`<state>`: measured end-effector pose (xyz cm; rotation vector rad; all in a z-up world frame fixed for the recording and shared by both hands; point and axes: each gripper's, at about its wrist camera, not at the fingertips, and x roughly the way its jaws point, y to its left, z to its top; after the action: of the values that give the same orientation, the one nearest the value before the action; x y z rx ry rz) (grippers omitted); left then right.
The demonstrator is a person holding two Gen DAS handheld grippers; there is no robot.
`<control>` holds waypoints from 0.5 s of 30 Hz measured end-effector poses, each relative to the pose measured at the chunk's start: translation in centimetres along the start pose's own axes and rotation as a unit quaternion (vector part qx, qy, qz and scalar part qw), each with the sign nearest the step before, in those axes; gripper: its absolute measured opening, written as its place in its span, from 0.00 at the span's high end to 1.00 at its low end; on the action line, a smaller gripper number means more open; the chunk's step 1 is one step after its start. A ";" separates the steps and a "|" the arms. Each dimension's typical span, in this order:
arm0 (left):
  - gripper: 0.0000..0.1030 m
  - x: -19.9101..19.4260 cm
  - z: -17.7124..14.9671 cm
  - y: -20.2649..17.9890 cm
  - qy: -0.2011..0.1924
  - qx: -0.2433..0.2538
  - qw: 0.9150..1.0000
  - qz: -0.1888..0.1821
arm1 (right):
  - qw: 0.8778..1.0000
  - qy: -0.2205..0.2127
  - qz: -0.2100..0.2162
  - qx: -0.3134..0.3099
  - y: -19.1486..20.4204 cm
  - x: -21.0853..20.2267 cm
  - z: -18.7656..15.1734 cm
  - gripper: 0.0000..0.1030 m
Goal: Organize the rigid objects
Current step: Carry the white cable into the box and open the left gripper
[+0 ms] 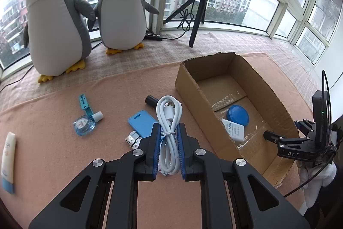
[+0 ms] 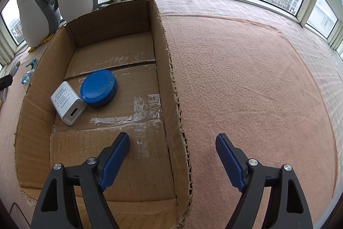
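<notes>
White coiled cable (image 1: 169,121) sits pinched between the left tongs (image 1: 169,132), taken at its tied waist; light, limp and smooth, its loop flops ahead. To their right waits the cardboard box (image 1: 214,104). Right tongs (image 2: 172,141) gape wide, holding nothing, above the box's near wall.

Left gripper (image 1: 169,132) clamping coiled white cable (image 1: 169,121), cardboard box (image 1: 193,87) right, blue card holder (image 1: 142,123) beside

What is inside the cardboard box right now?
Inside the cardboard box lie a white USB charger and a round blue disc, side by side on the taped floor. The near corner of the floor is partly covered by the right gripper, so that bit cannot be checked.
</notes>
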<state>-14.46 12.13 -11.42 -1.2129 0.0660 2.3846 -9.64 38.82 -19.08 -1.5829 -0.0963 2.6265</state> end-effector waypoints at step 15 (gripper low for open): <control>0.87 3.3 2.4 -9.0 0.016 0.065 0.997 -0.028 | 1.000 0.001 0.002 0.000 -0.1 0.0 0.1 0.23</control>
<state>-14.11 22.01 -11.08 -1.1775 0.1928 2.2755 -9.74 38.90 -18.97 -1.5869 -0.0925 2.6288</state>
